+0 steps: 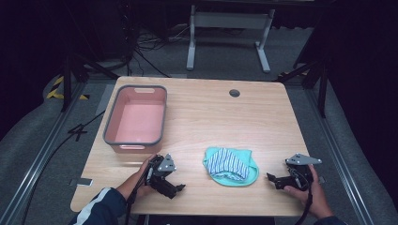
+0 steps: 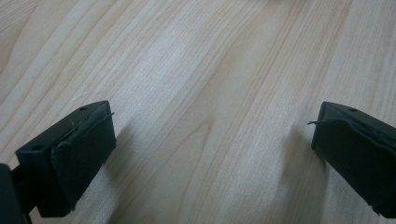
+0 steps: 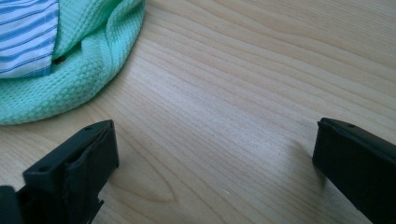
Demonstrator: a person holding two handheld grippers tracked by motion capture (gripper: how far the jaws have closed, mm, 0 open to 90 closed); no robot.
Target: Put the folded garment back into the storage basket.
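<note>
Both tools sit low near the front edge of the table (image 1: 202, 112), one either side of a small cloth pile, nothing held yet.

Left tool (image 1: 174, 188): jaws spread wide, empty. Its own view shows bare wood grain between the two black pads (image 2: 79, 154), so it's resting just over the table w/ no cloth in reach. It points roughly toward the pile from the left.

Right tool (image 1: 273, 180): also wide open, empty. In the right gripper view the green waffle-weave cloth (image 3: 70, 79) lies just beyond its left pad, not between the jaws; still apart from it.

The pile: a green cloth (image 1: 246, 174) spread flat w/ a blue-and-white striped cloth (image 1: 227, 164) lying on top, roughly centre-front, between the two tools. Stripes also visible at top left in the right gripper view (image 3: 23, 37).

Pink bin (image 1: 110, 126) w/ grey rim stands at the table's left, behind the left tool, looks empty; likely the drop-off for the cloths, so prob why the tools flank the pile: open wide & low, ready to pinch an edge from each side. Judging by this, the pick-up hasn't begun.
</note>
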